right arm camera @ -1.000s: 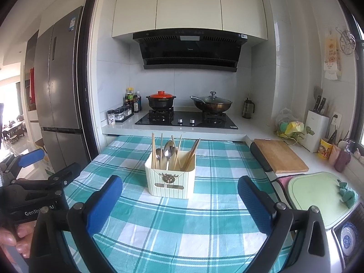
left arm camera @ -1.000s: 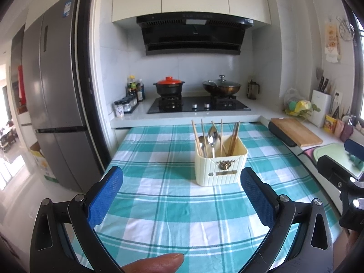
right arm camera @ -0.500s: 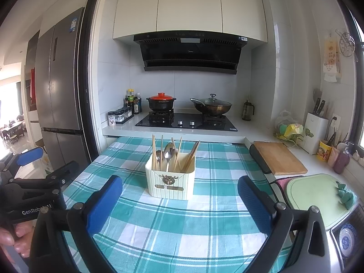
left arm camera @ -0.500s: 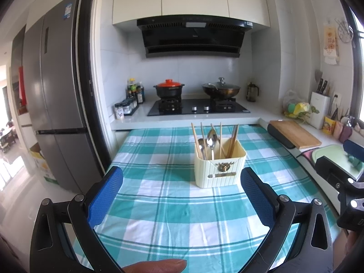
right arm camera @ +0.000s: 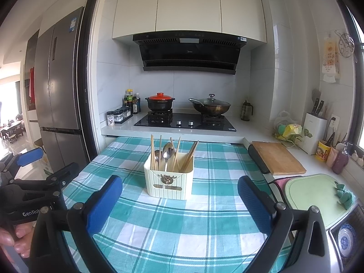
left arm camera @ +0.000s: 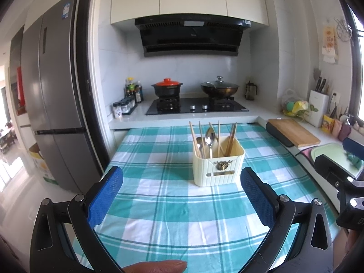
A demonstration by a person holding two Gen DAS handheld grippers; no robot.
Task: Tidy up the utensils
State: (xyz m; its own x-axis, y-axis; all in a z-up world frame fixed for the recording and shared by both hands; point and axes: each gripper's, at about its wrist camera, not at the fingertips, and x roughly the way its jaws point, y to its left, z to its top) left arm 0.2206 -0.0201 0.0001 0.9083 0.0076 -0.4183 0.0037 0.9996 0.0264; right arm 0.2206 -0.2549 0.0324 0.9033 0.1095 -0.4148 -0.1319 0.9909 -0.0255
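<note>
**A:** Looking at the holder (left arm camera: 218, 166) first: the cream utensil box sat upright in the middle of the teal checked tablecloth (left arm camera: 170, 216), a bit toward the stove end. Chopsticks (left arm camera: 232, 138) and two spoons (left arm camera: 209, 136) stood handle-down in it, long axes near vertical, the chopsticks fanning out a little with tips pointing up.

**B:** And the grippers?

**A:** Both hovered low over the near edge of the cloth, level and aimed straight at the box. The left gripper (left arm camera: 182, 195) had its blue pads spread wide with nothing between them, same with the right gripper (right arm camera: 179, 200). Neither touched the holder; it was well ahead of both. A fingertip (left arm camera: 157, 266) showed under the left one.

**B:** Which compartment were the spoons in?

**A:** Probably the left side, but I couldn't tell where any divider was.
</note>
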